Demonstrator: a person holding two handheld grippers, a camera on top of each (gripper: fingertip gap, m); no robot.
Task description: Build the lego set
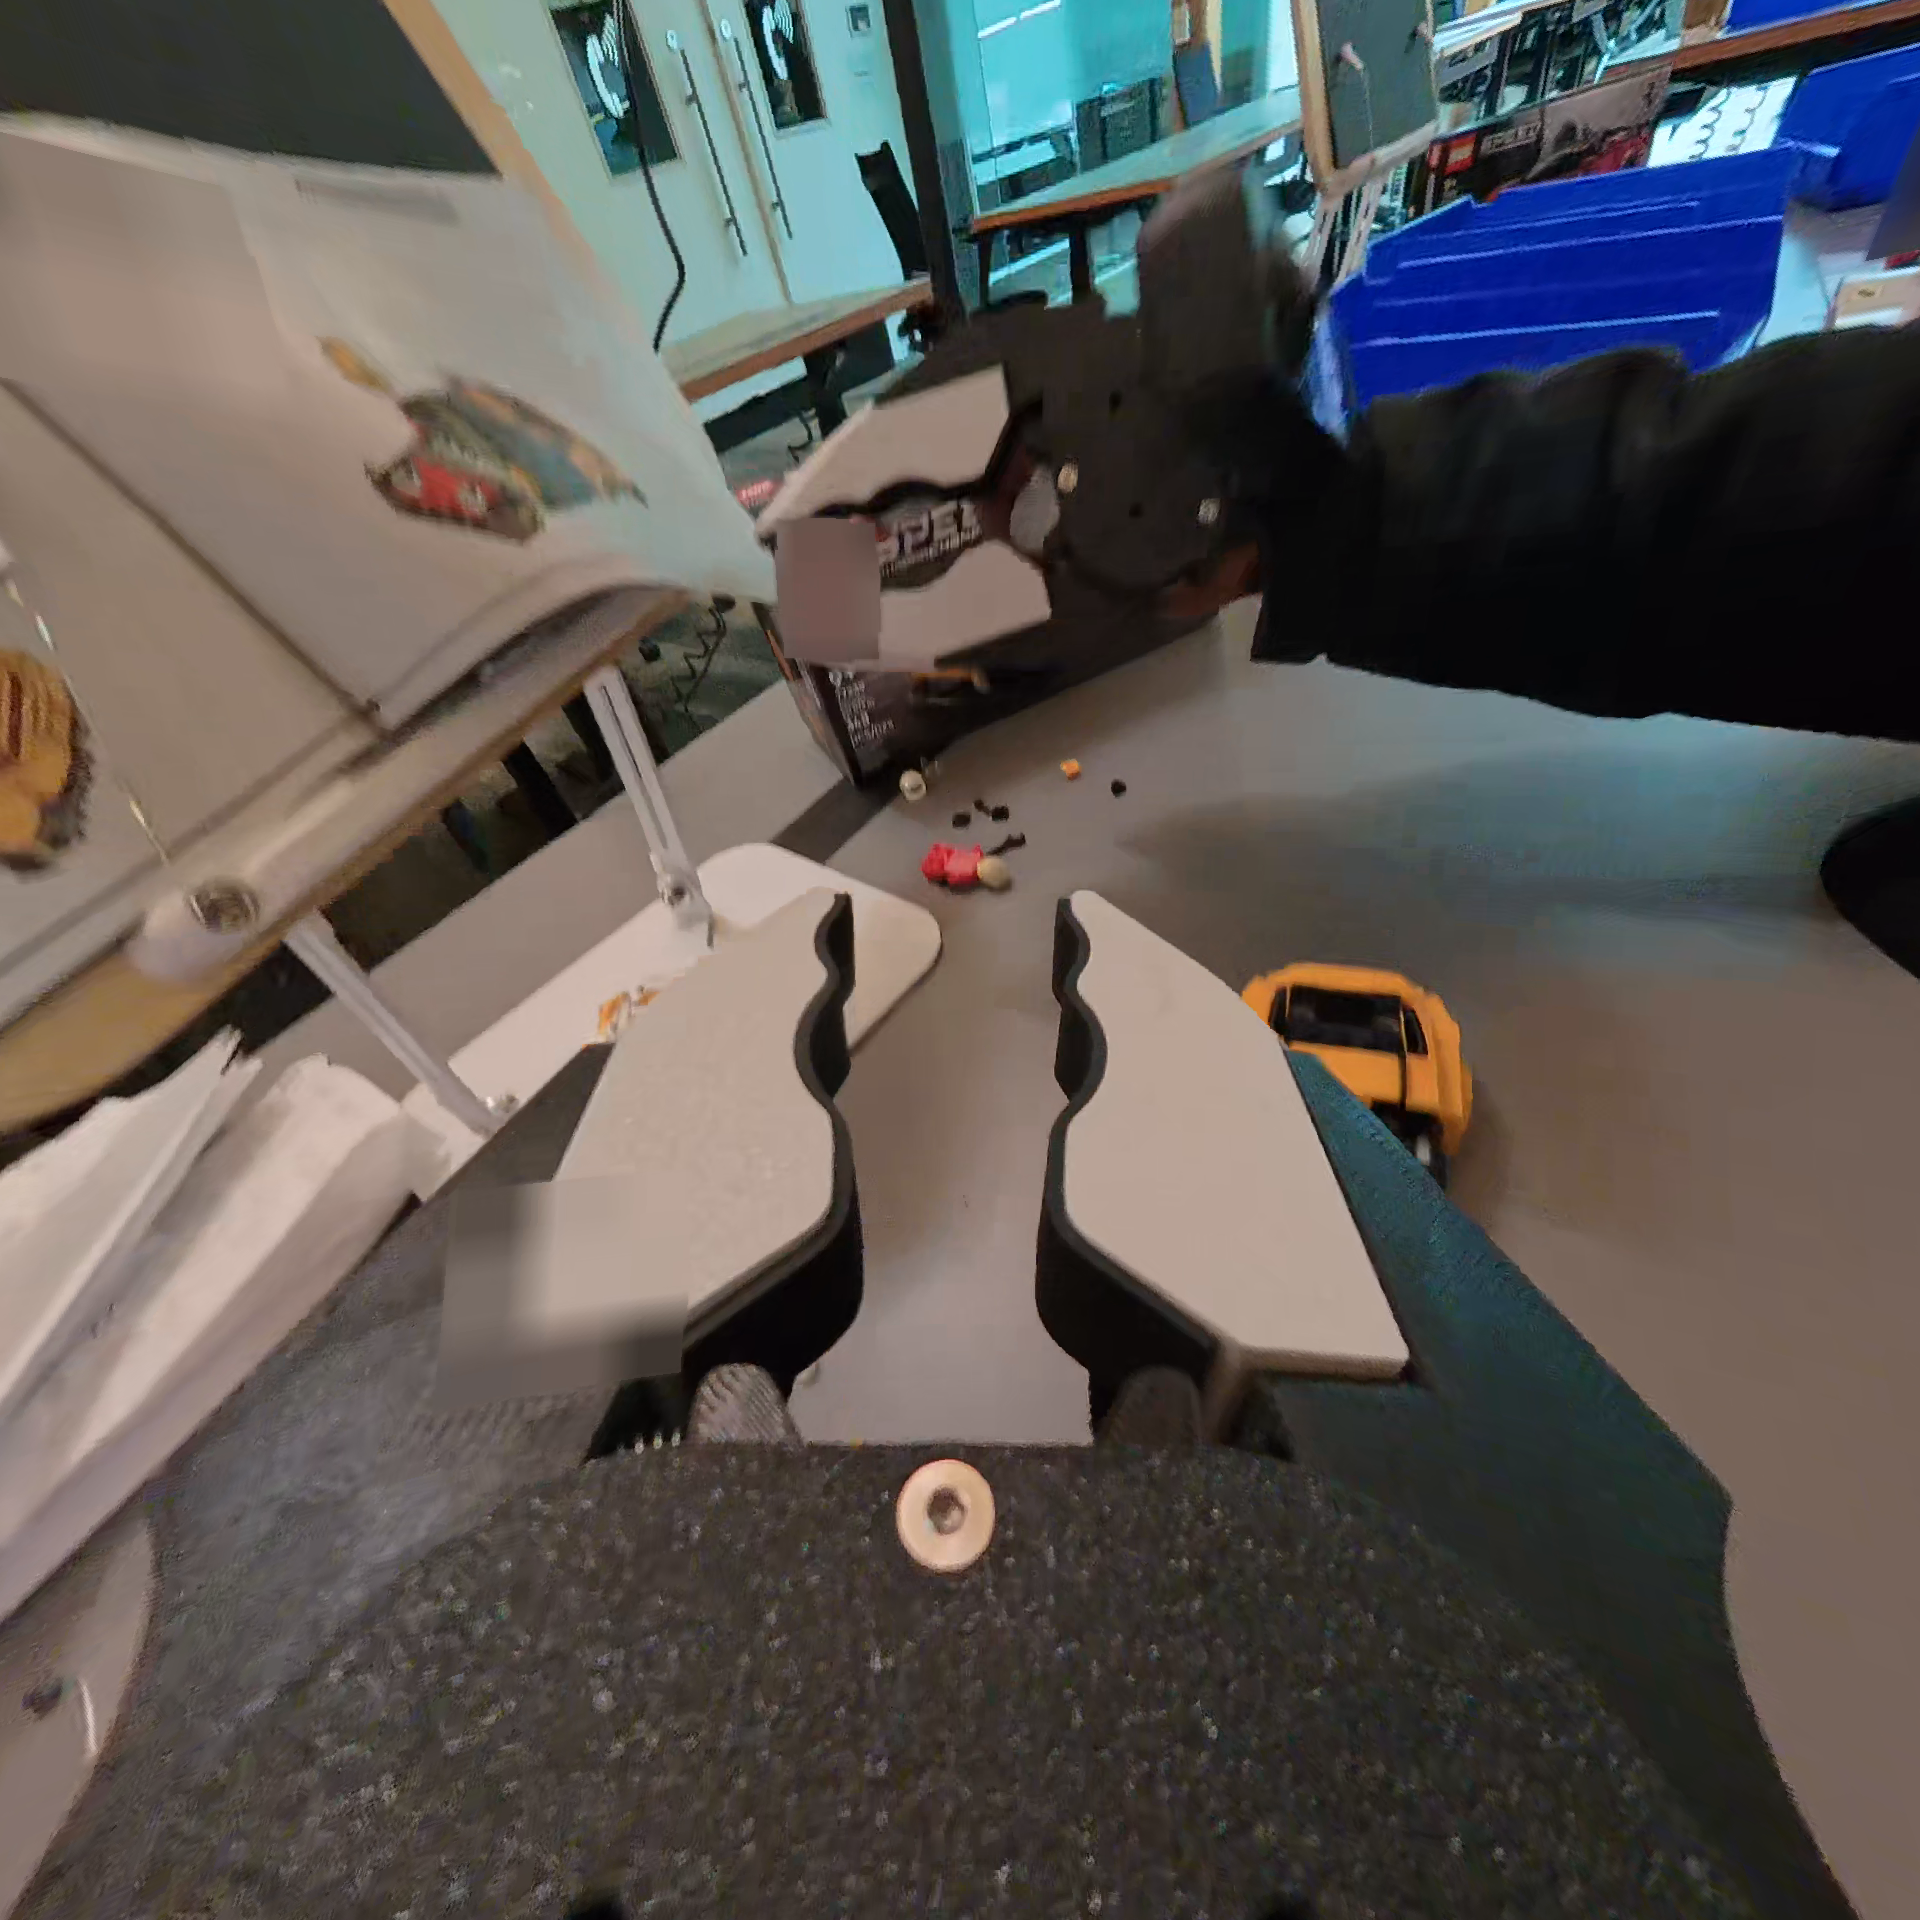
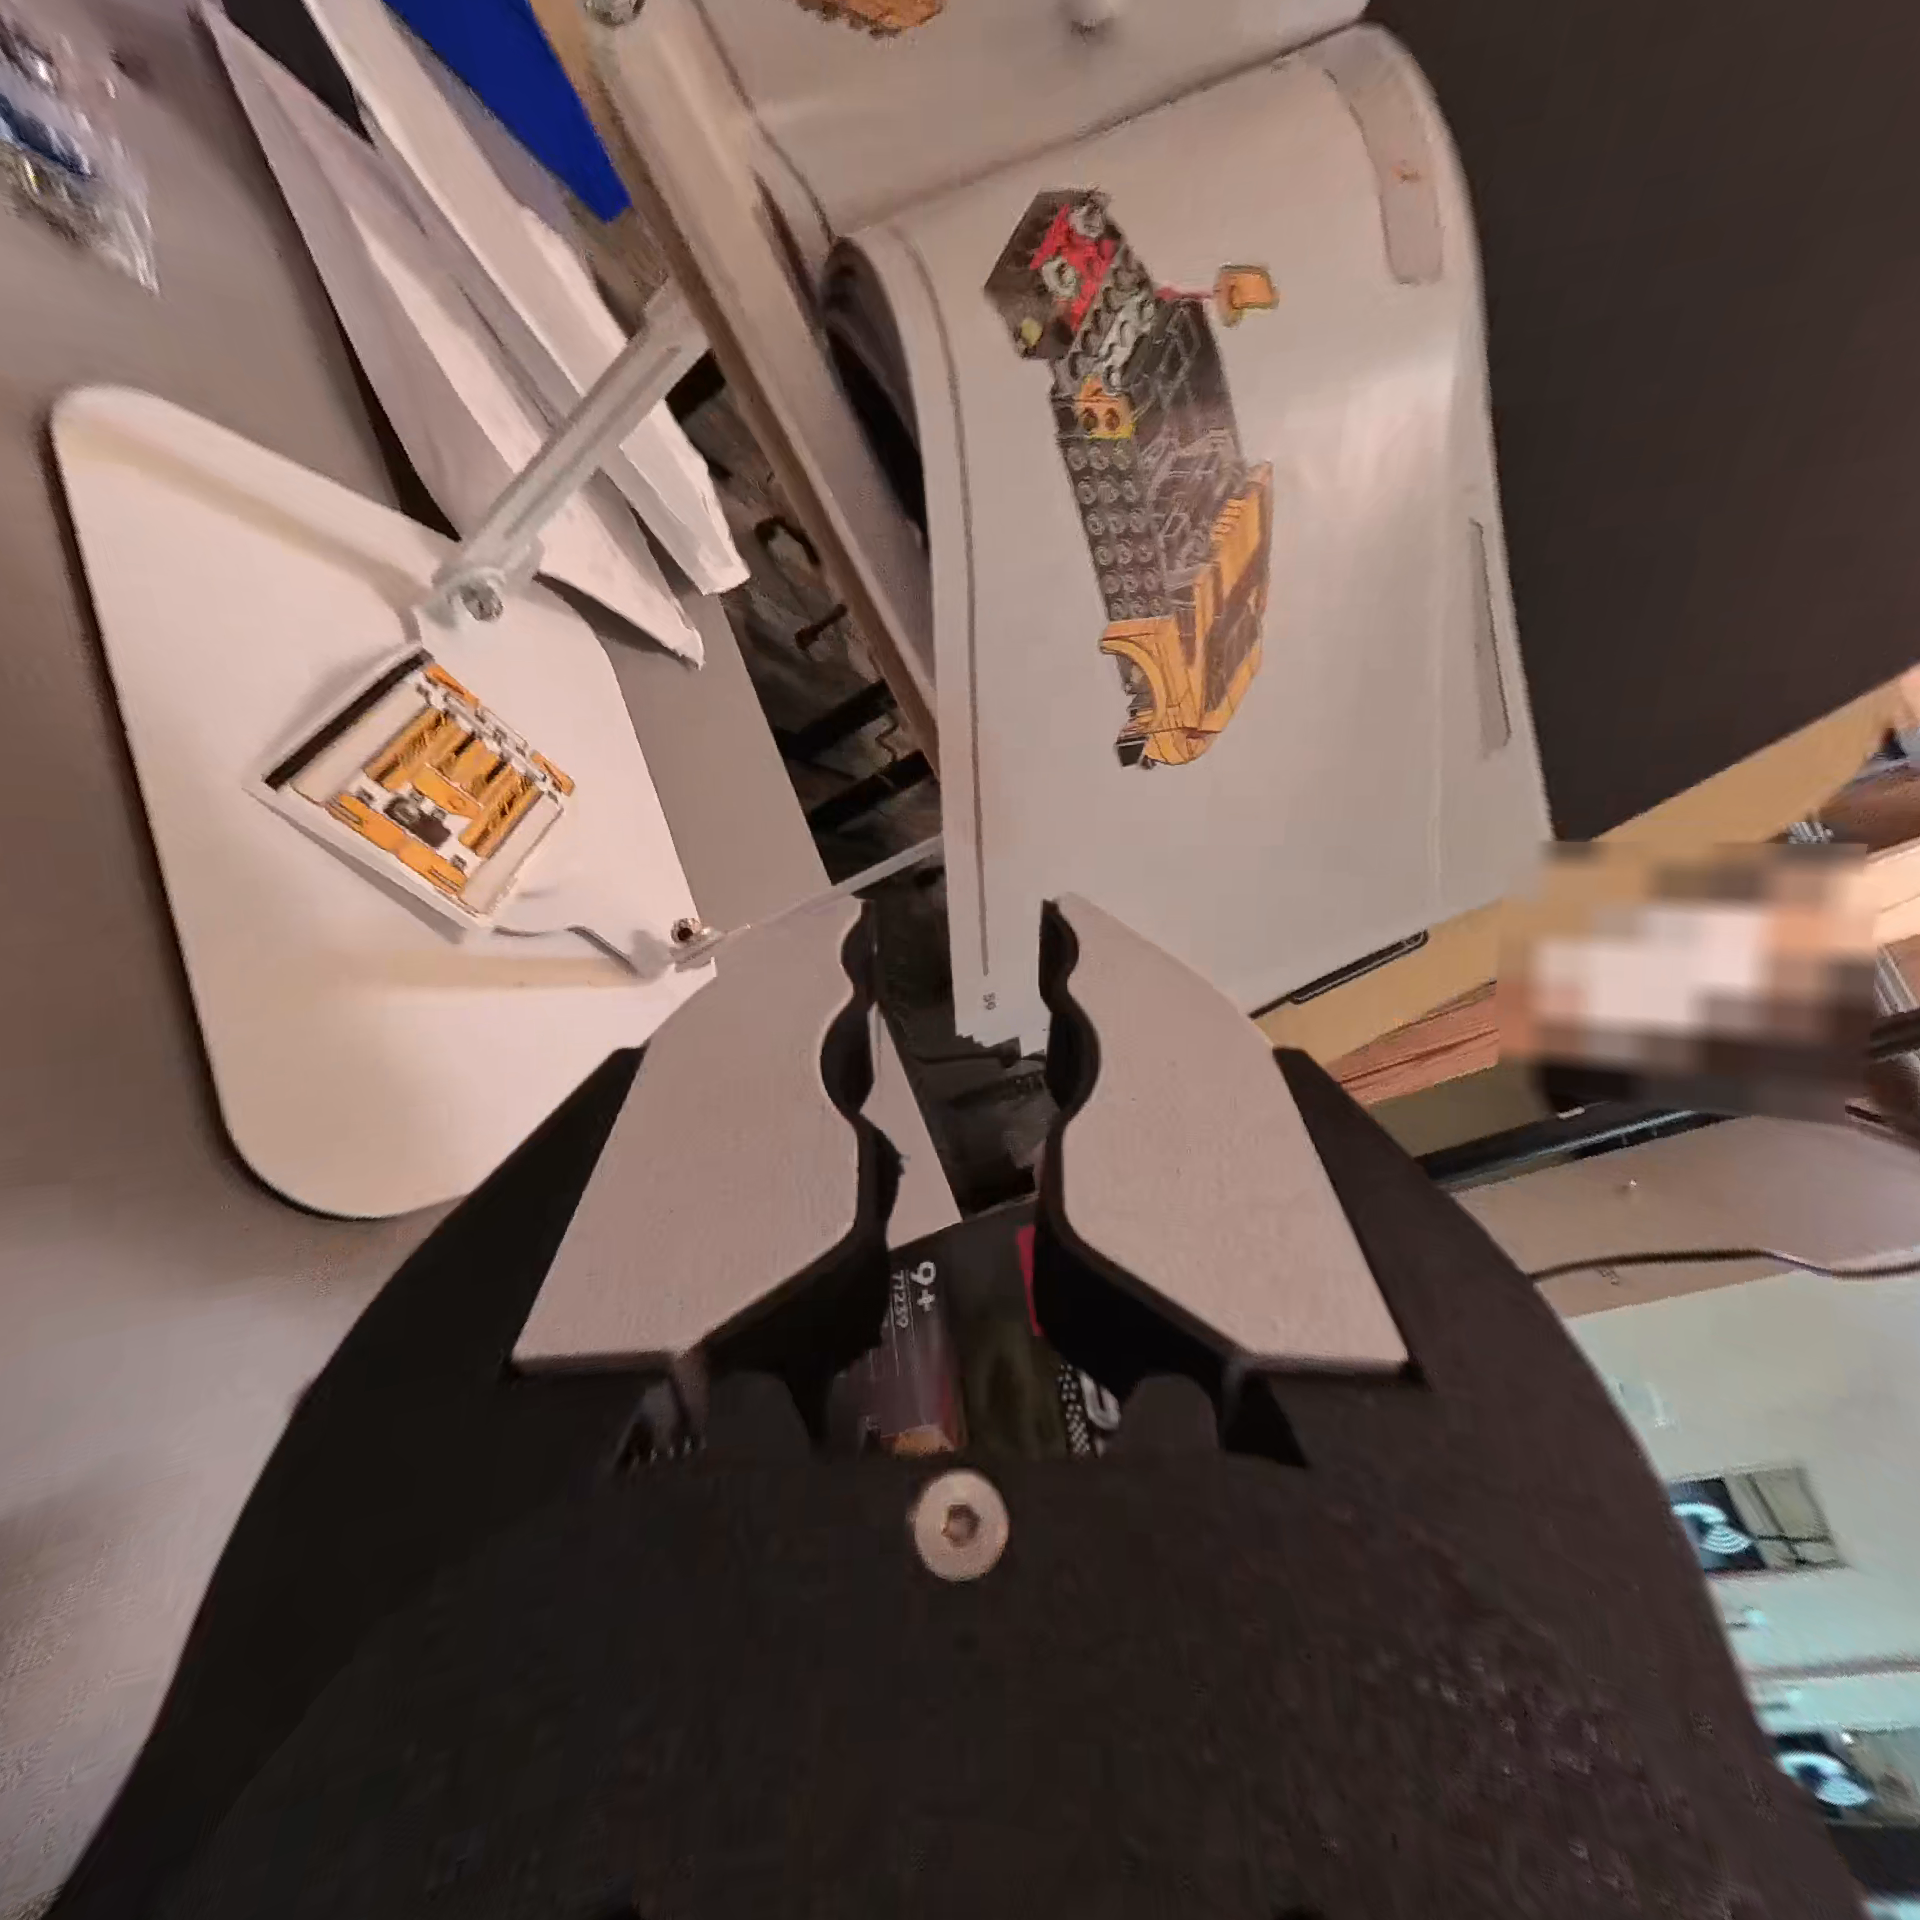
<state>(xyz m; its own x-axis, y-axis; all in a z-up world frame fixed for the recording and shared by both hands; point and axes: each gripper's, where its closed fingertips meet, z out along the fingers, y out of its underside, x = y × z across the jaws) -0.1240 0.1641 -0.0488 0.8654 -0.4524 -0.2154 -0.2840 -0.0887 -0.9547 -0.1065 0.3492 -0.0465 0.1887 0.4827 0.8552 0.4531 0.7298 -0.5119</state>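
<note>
Left gripper (image 1: 954, 914): jaws open, nothing between, low over grey desk (image 1: 1455, 883).
Nearest: red minifigure (image 1: 961, 864) just ahead w/ small loose black bits; yellow toy car (image 1: 1371, 1049) beside right finger.
Right gripper (image 2: 954, 914): jaws apart; instruction booklet (image 2: 1195, 571) page corner between tips, contact unclear; dark box (image 2: 920, 1340) under the fingers.
Left of it: white stand base (image 2: 208, 831).

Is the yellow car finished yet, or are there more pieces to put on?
The yellow car looks mostly built. The left gripper is open and empty; the right gripper's fingers sit around a black box. A red figure and small loose pieces lie unused on the table.
</note>
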